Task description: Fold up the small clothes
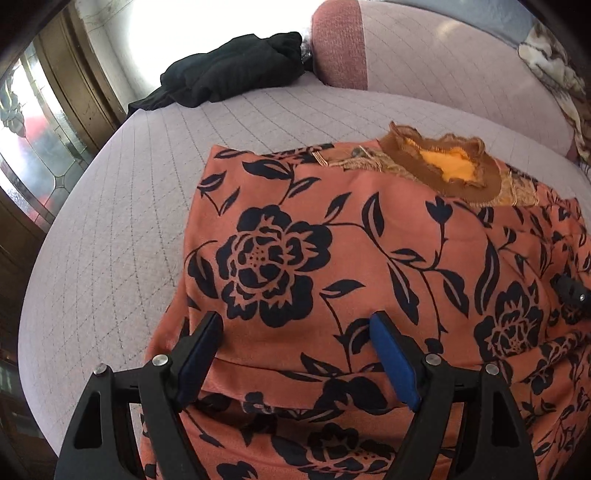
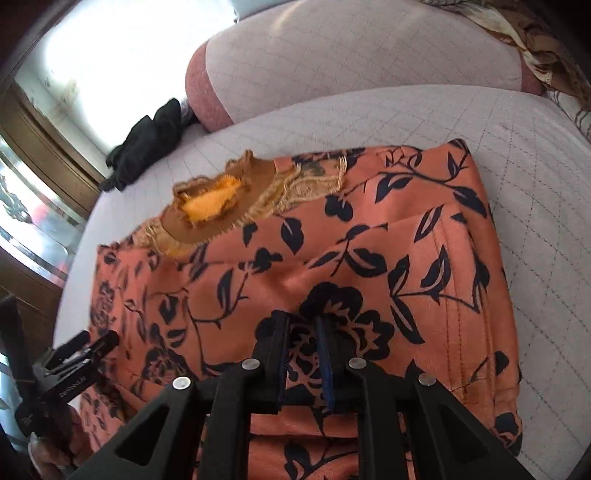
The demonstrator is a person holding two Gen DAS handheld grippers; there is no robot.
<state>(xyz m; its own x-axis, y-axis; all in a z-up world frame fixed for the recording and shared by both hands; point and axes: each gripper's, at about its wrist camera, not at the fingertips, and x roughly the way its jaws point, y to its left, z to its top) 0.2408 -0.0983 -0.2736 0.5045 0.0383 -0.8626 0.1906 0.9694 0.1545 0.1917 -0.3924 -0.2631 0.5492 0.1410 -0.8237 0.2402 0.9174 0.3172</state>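
The left claw point(image 1: 295, 325) hovers spread wide over the floral garment point(image 1: 369, 240), gripping nothing; the right claw point(image 2: 303, 325) is nearly closed, seemingly pinching a fold of the fabric, though this is not certain. The garment lies partly folded on the quilted bed point(image 1: 129, 221), neckline point(image 1: 447, 166) far side. The next move probably calls for bringing the near hem over toward the neckline.

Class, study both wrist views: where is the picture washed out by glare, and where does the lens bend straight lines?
Left wrist view: the window is blown out white behind the black garment; the quilted cover grid lines curve. Right wrist view: similar glare upper left, and the left gripper looks blurred at the edge.
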